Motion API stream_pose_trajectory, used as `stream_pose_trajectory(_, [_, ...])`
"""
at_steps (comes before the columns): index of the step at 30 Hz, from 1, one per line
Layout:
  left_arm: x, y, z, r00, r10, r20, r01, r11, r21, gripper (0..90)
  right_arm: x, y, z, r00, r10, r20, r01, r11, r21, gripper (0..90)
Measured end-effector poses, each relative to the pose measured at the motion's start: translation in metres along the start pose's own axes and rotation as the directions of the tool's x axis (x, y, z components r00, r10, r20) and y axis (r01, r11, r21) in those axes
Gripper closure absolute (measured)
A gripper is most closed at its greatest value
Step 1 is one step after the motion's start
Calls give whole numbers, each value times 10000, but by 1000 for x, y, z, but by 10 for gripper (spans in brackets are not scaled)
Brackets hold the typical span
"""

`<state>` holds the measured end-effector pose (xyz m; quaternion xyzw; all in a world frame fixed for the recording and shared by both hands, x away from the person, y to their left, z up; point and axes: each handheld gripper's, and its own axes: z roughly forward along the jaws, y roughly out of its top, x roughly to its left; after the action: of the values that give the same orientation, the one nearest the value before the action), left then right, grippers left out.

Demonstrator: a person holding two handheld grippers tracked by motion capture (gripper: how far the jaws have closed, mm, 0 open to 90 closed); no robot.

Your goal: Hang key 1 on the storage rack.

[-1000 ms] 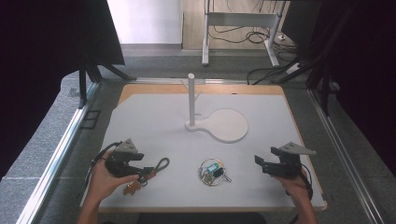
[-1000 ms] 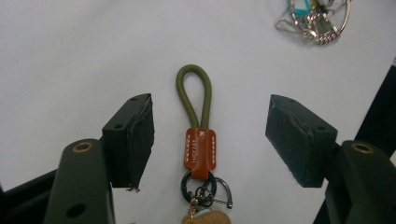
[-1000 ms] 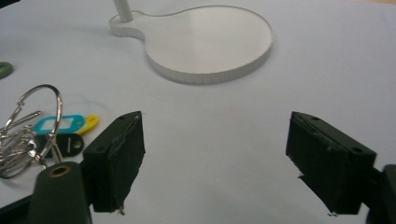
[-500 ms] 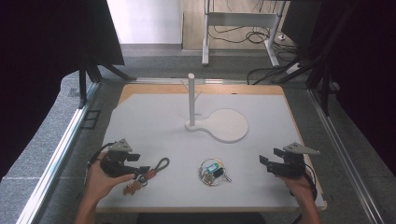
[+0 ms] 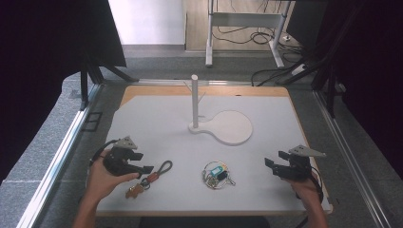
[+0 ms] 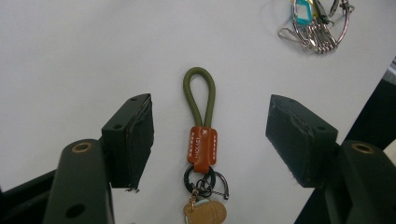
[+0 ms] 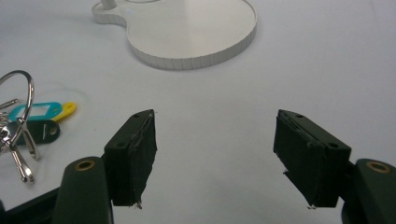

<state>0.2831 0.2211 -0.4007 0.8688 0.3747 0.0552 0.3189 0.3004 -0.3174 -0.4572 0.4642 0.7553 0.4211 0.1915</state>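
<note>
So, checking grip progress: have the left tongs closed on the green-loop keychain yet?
No, the left tongs stand wide open either side of the green-loop keychain, touching nothing.

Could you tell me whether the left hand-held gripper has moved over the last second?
Yes. The left hand-held gripper slid slightly back toward the table's near edge, beside the keychain.

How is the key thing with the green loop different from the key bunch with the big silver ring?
The olive-green cord loop keychain with an orange leather tab lies stretched out straight; the bunch of keys on a big silver ring lies in a heap. The keychain sits between the open jaws of the left gripper; the bunch lies apart from both grippers. The bunch carries teal and yellow tags; the keychain carries a tan charm. Both lie on the white table.
</note>
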Motion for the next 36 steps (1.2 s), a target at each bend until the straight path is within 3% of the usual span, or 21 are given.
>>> stream_pose_trajectory(3, [-2, 6, -2, 9998, 78, -155, -75, 9997, 215, 329, -1, 1, -1, 10000, -62, -10, 62, 10000, -5, 306])
stream_pose_trajectory(16, [-1, 10, 2, 9990, 53, 440, -92, 9961, 881, 339, -3, -1, -3, 9996, 66, 285, -71, 9998, 170, 312])
stream_pose_trajectory(25, [-1, 6, 2, 9988, -213, 451, 156, 9922, 1234, 349, -2, -2, -1, 9993, 94, 350, -105, 9994, 335, 315])
stream_pose_trajectory(36, [-4, -2, 12, 9989, -316, 339, 247, 9820, 1873, 367, 0, -4, 1, 9992, 55, 405, -76, 9986, 527, 315])
